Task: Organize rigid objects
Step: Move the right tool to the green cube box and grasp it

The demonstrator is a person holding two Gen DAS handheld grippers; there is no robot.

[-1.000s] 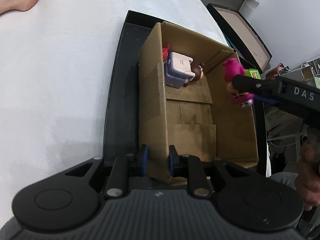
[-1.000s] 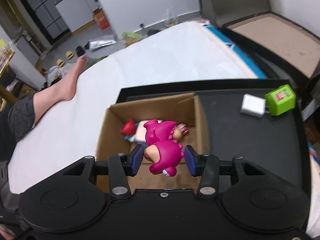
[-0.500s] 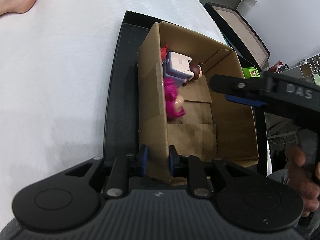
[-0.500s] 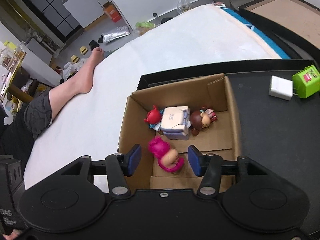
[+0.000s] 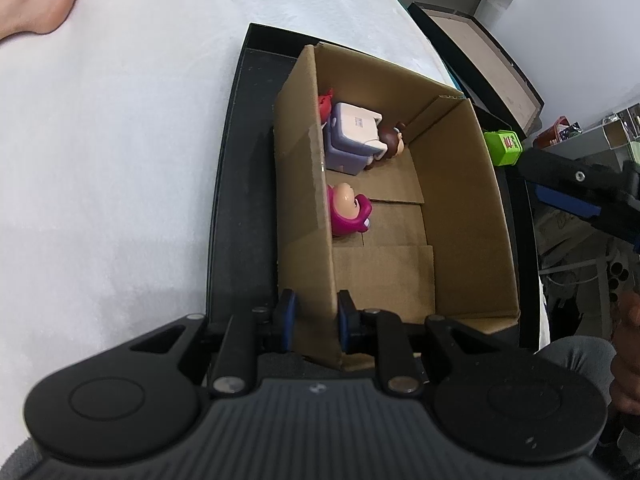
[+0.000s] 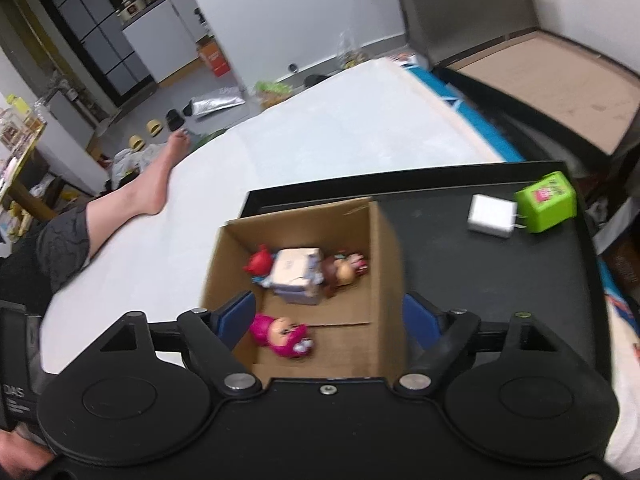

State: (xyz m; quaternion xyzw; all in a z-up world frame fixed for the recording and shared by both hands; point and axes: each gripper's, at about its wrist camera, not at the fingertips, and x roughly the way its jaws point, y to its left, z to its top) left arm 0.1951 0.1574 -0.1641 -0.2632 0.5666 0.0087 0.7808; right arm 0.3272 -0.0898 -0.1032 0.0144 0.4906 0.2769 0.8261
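Left wrist view, low middle: the left gripper fingers pinch the box wall to hold it steady. The pink toy lies inside. Right wrist view: the right gripper fingers are spread wide, empty. Only this view shows the white charger at upper right, outside with the green cube.

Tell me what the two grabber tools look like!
Each hand-held gripper is matte black plastic with round discs on both sides, silver screws, and two fingers tipped with blue pads. The left one has a ribbed grey top. The right one carries white "DAS" lettering on its handle. No cables show.
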